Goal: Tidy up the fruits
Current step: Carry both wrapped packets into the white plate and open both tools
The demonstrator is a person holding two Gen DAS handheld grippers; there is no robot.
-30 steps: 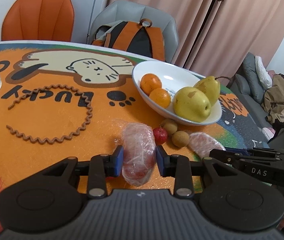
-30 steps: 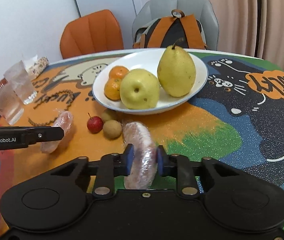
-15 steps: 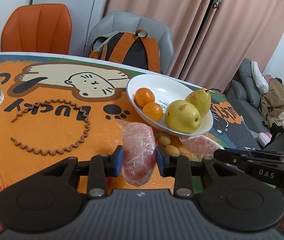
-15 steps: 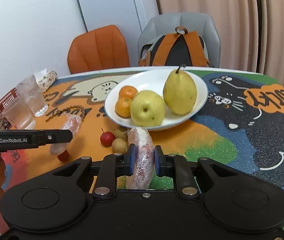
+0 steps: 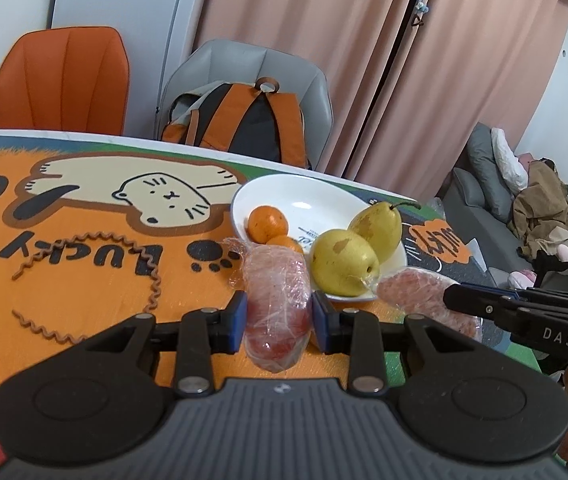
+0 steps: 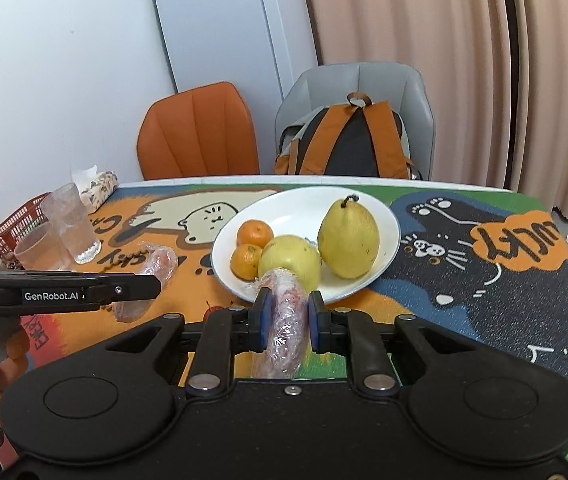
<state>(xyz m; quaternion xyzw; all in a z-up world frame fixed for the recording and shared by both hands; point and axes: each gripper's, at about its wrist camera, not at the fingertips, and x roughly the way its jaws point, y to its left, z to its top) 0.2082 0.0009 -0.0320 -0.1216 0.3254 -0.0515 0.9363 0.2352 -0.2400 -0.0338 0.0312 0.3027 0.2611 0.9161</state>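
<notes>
The left claw (image 5: 278,318) pinched a cling-wrapped red fruit piece (image 5: 277,300); the right claw (image 6: 286,316) clamped a second wrapped piece (image 6: 283,322), possibly grapefruit. Both hung above the bench (image 6: 484,292), with the white bowl (image 6: 388,216) of pears and oranges just beyond.

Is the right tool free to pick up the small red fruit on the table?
Probably not: the right tool is shut on a wrapped fruit piece, which it must put down first.
</notes>
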